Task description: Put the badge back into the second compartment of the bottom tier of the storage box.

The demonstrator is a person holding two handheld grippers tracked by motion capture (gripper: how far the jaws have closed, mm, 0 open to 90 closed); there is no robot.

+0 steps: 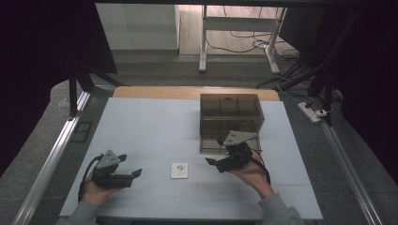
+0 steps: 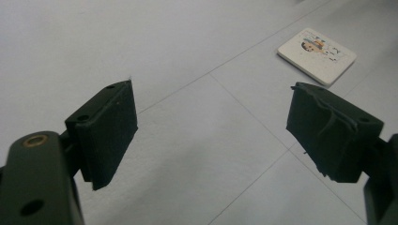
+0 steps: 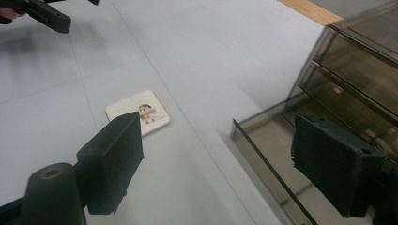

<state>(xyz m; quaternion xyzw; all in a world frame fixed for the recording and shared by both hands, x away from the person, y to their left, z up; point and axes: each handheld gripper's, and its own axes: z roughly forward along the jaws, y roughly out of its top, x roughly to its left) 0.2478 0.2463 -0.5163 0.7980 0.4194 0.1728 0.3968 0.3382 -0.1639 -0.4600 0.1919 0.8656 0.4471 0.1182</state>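
The left gripper (image 1: 133,174) hovers over the table (image 1: 150,122), jaws wide and empty. A card (image 1: 179,170) lies flat between the grippers. The right gripper (image 1: 212,162), jaws wide, sits beside the open bottom drawer (image 3: 263,159) of a smoky box (image 1: 231,115).

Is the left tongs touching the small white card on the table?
Apart. In the left gripper view, the left tongs stand open with bare table between their jaws and the card, which lies flat farther ahead.
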